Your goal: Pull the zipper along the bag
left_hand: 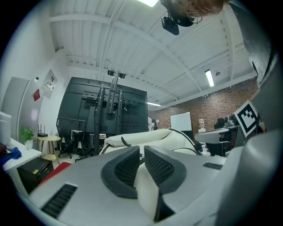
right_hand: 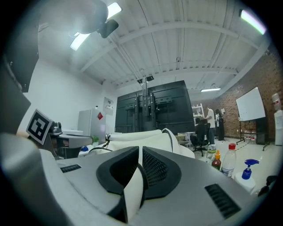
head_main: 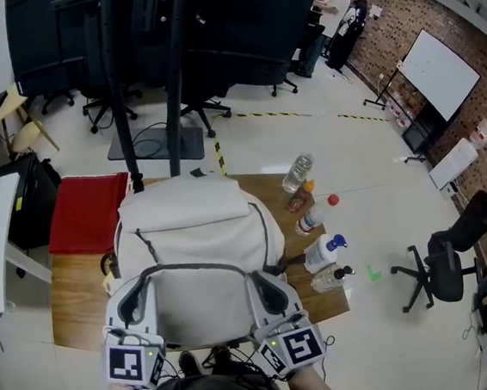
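Here, the pale bag is set in the middle of the desk, from its far edge to its near edge, and the dark zipper is seen curving across its top. At the near edge, a fold of its fabric is pinched by the almost closed right gripper, while another fold is lodged between the narrowly parted jaws of the left gripper. Bottles are ranged along the desk's right edge.
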The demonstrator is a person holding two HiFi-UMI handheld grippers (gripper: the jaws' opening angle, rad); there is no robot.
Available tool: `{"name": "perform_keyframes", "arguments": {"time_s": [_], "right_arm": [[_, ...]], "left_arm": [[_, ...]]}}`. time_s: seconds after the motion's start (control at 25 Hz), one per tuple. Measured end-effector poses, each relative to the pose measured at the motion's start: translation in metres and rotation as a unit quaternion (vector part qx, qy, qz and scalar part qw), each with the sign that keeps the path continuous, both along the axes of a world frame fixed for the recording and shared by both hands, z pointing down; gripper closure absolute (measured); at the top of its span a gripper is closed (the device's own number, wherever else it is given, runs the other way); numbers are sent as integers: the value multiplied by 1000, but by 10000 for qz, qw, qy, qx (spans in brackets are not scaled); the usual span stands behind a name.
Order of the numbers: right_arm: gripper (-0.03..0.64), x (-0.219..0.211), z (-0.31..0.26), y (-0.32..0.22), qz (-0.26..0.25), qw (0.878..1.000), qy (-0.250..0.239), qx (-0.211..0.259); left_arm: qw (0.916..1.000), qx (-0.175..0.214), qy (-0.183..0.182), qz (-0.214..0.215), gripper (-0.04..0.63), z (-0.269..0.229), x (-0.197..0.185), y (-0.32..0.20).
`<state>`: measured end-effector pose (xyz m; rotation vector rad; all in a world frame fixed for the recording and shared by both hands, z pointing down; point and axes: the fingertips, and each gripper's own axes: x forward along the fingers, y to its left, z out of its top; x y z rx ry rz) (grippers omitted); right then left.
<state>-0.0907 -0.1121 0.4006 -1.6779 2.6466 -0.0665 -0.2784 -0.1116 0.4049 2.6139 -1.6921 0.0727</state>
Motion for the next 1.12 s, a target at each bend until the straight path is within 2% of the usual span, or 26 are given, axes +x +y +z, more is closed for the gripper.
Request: {"name": "perform_keyframes", "arguments": {"time_s": [0.04, 0.16, 0.4, 0.52, 0.88, 1.0, 1.12], "right_arm": [[580, 1, 3, 1, -53, 10000, 28, -57], [532, 1, 17, 3, -244, 9992, 116, -289], [406, -6, 52, 7, -632, 9927, 392, -953], [376, -10, 63, 5, -697, 9892, 523, -1178], [374, -17, 72, -8, -715, 9871, 589, -1305], [420, -13, 74, -12, -592, 9881, 576, -1299], [483, -8, 74, -16, -500, 9891, 535, -1275]], "left_arm": [[10000, -10, 5, -3, 517, 0, 2, 0], [10000, -15, -34, -17, 509, 2, 5, -1], [9999, 13, -126, -24, 486, -1, 7, -3], [9998, 14, -186, -15, 476, -3, 8, -6], [9996, -44, -281, 58, 476, -1, 12, -20], [9988, -198, -422, 174, 476, 2, 16, -23], [9988, -290, -311, 244, 476, 4, 17, -29]]}}
